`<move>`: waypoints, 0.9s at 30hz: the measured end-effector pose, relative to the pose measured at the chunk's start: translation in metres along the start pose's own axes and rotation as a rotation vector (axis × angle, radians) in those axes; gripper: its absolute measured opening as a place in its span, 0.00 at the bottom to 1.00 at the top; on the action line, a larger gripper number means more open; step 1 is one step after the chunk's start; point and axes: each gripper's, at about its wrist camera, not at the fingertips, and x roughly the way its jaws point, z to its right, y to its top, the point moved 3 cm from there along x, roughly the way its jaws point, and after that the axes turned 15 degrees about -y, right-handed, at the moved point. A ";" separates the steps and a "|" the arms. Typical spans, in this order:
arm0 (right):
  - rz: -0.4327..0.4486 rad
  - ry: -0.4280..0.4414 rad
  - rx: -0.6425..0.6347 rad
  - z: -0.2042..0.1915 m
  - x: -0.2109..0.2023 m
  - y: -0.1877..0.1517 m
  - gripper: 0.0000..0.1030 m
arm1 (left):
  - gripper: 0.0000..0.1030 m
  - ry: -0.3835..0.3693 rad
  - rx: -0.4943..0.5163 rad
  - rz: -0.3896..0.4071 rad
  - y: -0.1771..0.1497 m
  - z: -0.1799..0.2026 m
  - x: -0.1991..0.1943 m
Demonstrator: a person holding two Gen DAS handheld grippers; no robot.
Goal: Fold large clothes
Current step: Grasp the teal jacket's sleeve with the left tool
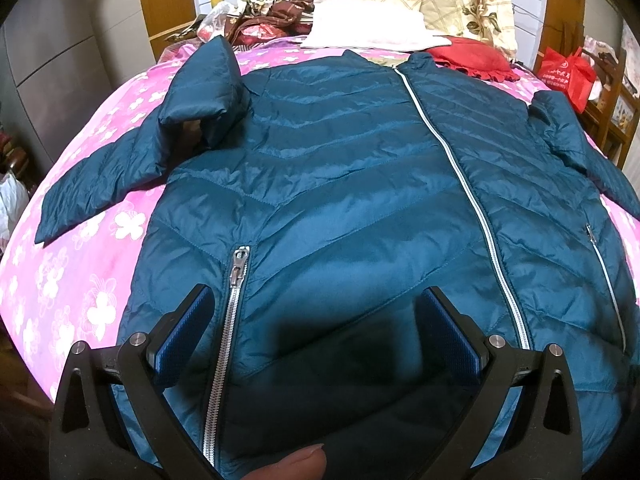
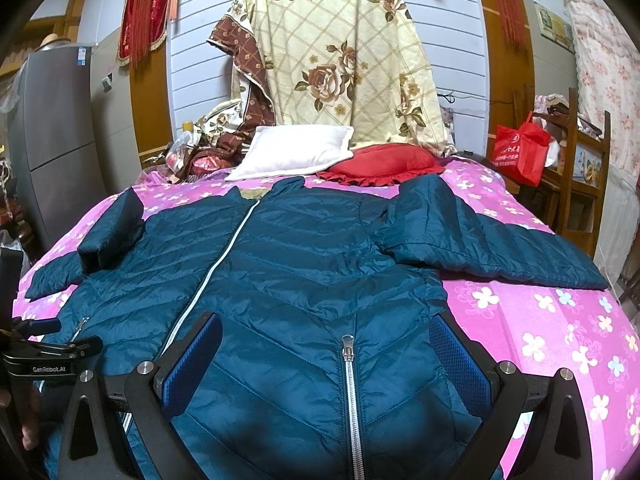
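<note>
A bed with a pink flowered sheet (image 2: 540, 320) fills the room; a white pillow (image 2: 296, 152) and red cushion (image 2: 384, 164) lie at its head. A red bag (image 2: 520, 152) hangs on a wooden chair, contents unseen. The quilted, shiny teal jacket (image 2: 304, 264) lies flat, zipped, sleeves bent outward. The left gripper (image 1: 316, 344) and right gripper (image 2: 324, 364) are both spread wide over its hem, holding nothing.

jacket (image 2: 304, 248): teal, silver zips | bedspread (image 2: 540, 320): pink, white flowers | cushion (image 2: 384, 164): red

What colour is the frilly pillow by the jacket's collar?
Red. The pillow shows best in the right wrist view.
</note>
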 end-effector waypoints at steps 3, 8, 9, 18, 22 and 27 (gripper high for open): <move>0.003 0.002 0.004 0.000 0.000 0.001 1.00 | 1.00 0.001 -0.007 0.000 0.002 -0.001 0.000; -0.021 0.003 0.004 -0.005 0.005 0.001 1.00 | 1.00 -0.012 -0.067 -0.026 0.031 -0.011 0.008; -0.033 0.006 0.004 -0.006 0.008 0.001 1.00 | 1.00 -0.028 -0.079 -0.023 0.040 -0.012 0.009; -0.183 -0.039 -0.044 -0.012 0.040 -0.015 1.00 | 1.00 -0.024 -0.132 -0.133 0.047 -0.028 0.064; -0.295 -0.044 -0.059 -0.012 0.061 -0.029 1.00 | 1.00 -0.023 -0.150 -0.100 0.044 -0.029 0.062; -0.400 -0.063 -0.106 -0.014 0.079 -0.045 1.00 | 1.00 0.008 -0.121 -0.036 0.029 -0.024 0.054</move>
